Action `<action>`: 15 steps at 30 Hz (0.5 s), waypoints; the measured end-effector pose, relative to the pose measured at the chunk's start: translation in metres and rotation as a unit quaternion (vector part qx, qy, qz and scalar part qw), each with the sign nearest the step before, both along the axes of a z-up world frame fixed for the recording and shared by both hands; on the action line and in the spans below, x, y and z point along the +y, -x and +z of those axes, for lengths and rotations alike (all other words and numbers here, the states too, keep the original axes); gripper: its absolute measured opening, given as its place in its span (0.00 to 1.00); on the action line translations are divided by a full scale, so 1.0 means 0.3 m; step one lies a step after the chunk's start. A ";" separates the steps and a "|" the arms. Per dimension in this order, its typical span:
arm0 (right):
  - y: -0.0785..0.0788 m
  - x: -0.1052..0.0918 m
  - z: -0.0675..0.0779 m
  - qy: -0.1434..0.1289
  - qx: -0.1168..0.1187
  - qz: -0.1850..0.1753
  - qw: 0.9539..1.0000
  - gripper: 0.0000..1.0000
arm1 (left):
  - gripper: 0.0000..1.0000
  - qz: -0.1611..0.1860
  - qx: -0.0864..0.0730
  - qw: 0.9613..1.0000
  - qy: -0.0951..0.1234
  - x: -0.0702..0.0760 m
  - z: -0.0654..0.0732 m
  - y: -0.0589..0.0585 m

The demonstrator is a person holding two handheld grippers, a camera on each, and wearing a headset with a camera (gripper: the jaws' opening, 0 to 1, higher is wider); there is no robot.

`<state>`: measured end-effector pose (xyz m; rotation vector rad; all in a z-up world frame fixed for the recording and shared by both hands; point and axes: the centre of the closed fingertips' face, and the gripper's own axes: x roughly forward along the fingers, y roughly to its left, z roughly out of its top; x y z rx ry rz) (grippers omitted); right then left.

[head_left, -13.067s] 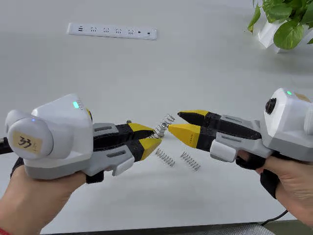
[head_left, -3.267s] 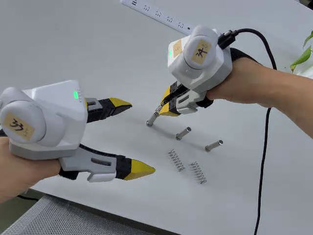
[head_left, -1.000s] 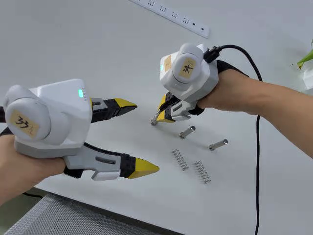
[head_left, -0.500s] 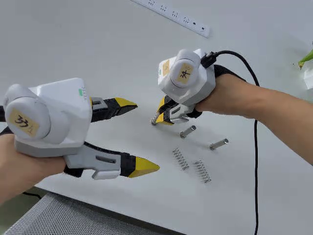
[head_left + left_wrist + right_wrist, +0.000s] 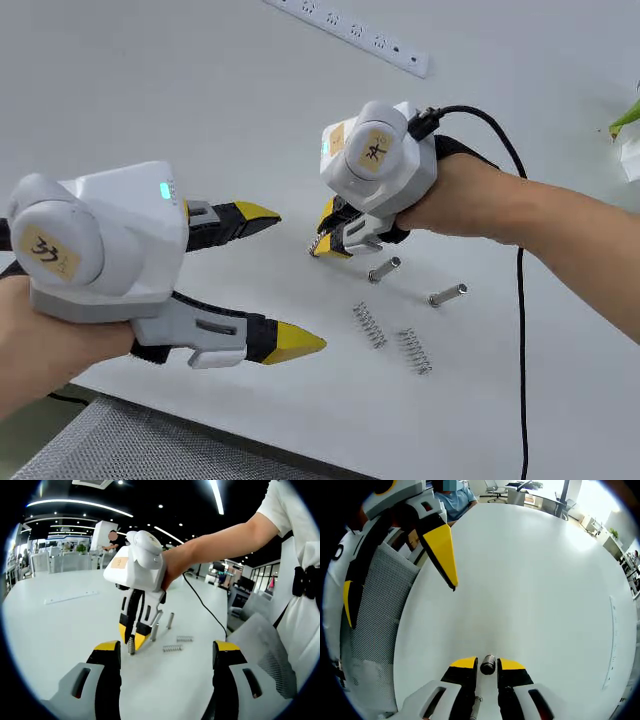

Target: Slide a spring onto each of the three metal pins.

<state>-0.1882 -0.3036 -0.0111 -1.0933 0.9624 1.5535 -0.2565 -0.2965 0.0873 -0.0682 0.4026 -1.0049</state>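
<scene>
While the right claw (image 5: 322,248) is pinched shut on a spring (image 5: 131,643) sitting around one metal pin (image 5: 488,665) on the tabletop (image 5: 200,120), the left claw (image 5: 290,278) hovers nearby, spread wide and holding nothing. Two bare pins (image 5: 384,269) (image 5: 447,295) and two loose springs (image 5: 368,325) (image 5: 413,351) sit just beside the right claw.

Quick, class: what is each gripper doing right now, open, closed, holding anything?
Left gripper: open, holding nothing.
Right gripper: closed on an upright pin with a spring on it.
</scene>
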 end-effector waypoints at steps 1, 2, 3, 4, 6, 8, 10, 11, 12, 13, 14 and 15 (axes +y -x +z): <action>0.000 0.001 0.002 -0.001 0.000 -0.001 1.000 0.14 | 0.73 -0.001 0.000 1.000 0.000 0.000 0.000 0.001; 0.000 0.001 0.003 -0.002 0.000 -0.002 1.000 0.14 | 0.73 -0.001 0.000 1.000 0.000 0.000 0.001 0.001; 0.000 0.002 0.007 -0.004 -0.001 -0.004 1.000 0.15 | 0.73 -0.002 0.000 1.000 -0.001 -0.001 0.002 0.002; 0.000 0.001 0.011 -0.005 -0.001 -0.006 1.000 0.15 | 0.73 -0.003 0.000 1.000 -0.002 -0.001 0.002 0.002; -0.006 0.000 0.019 -0.010 -0.002 -0.008 1.000 0.16 | 0.73 -0.006 -0.001 1.000 -0.006 -0.001 0.002 0.003; -0.010 -0.001 0.034 -0.016 -0.003 -0.015 1.000 0.17 | 0.73 -0.009 -0.001 1.000 -0.007 -0.003 0.005 0.003; -0.014 -0.001 0.051 -0.025 -0.005 -0.022 0.999 0.18 | 0.73 -0.012 -0.002 1.000 -0.010 -0.005 0.007 0.003; -0.015 -0.001 0.056 -0.029 -0.005 -0.025 0.999 0.19 | 0.73 -0.013 -0.002 1.000 -0.011 -0.005 0.008 0.002; -0.016 0.000 0.063 -0.033 -0.006 -0.028 0.999 0.19 | 0.73 -0.014 -0.002 1.000 -0.012 -0.006 0.009 0.002; -0.017 0.000 0.075 -0.040 -0.007 -0.033 0.999 0.19 | 0.73 -0.016 -0.002 1.000 -0.013 -0.007 0.010 0.002; -0.018 0.001 0.084 -0.045 -0.007 -0.035 0.998 0.20 | 0.73 -0.017 -0.003 1.000 -0.014 -0.008 0.011 0.002; -0.019 0.001 0.096 -0.052 -0.008 -0.041 0.998 0.21 | 0.72 -0.020 -0.003 1.000 -0.017 -0.008 0.010 0.003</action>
